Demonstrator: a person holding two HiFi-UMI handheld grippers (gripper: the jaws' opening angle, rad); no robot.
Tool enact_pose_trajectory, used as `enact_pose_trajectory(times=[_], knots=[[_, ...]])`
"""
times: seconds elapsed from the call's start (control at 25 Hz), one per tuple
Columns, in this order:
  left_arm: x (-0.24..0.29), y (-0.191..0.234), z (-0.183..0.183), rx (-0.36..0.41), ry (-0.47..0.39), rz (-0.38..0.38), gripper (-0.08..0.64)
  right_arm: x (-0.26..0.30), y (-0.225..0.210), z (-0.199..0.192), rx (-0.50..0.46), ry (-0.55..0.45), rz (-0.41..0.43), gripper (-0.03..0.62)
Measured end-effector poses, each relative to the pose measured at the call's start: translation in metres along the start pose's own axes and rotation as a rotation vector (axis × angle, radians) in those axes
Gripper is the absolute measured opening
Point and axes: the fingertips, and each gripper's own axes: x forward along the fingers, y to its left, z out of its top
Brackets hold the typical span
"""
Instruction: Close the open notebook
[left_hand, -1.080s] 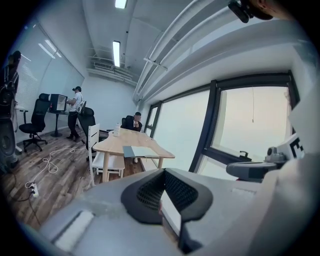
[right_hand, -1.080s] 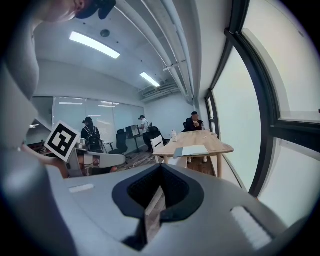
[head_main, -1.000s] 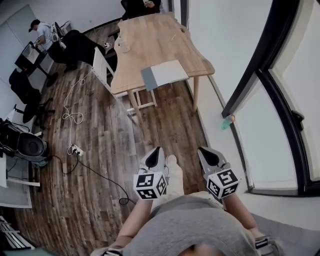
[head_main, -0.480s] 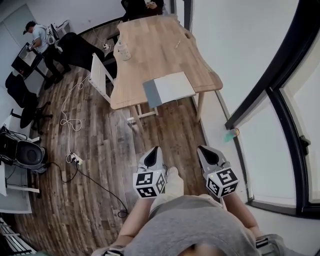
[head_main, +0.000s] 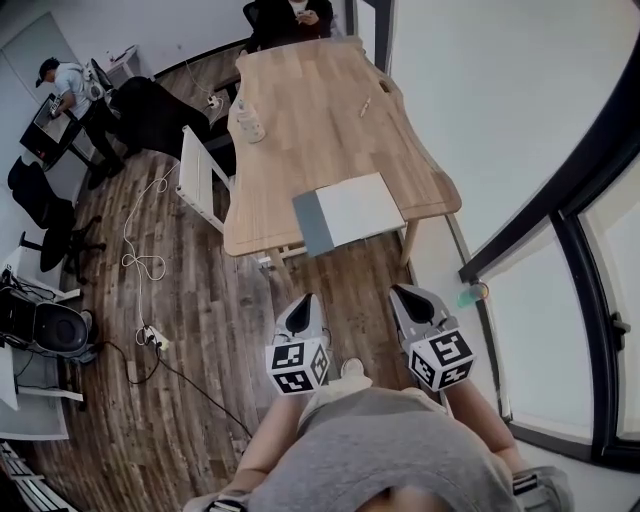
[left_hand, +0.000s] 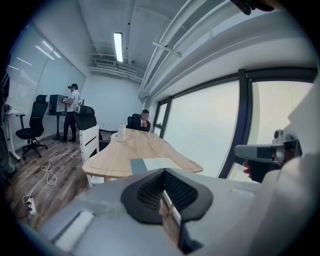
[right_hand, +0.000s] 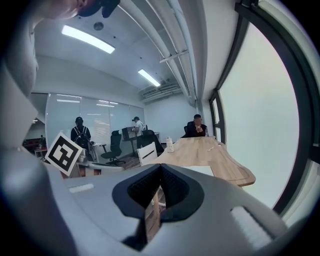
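Note:
The open notebook (head_main: 345, 212) lies at the near end of the wooden table (head_main: 310, 130), a white page on the right and a grey cover flap on the left. Both grippers hang over the floor short of the table, apart from the notebook. My left gripper (head_main: 303, 318) is shut and empty, and so is my right gripper (head_main: 418, 308). In the left gripper view the notebook (left_hand: 150, 164) shows just beyond the shut left gripper (left_hand: 162, 172). In the right gripper view its white page (right_hand: 198, 170) peeks over the shut right gripper (right_hand: 160, 167).
A white chair (head_main: 195, 180) stands at the table's left side. A bottle (head_main: 248, 118) and a pen (head_main: 365, 105) lie on the table, and a person (head_main: 300, 15) sits at its far end. Cables (head_main: 140, 260) trail over the floor. A green cup (head_main: 472, 295) sits by the window.
The table and notebook have come closer to me in the head view. Both grippers travelled forward with me, side by side, and stayed shut.

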Motion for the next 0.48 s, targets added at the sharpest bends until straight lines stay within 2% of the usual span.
enact_pose_trajectory(times=[0.48], knots=[[0.067, 0.046, 0.016, 0.002, 0.027, 0.028, 0.003, 0.078, -0.028, 0.007, -0.008, 0.034, 0.017, 0.002]])
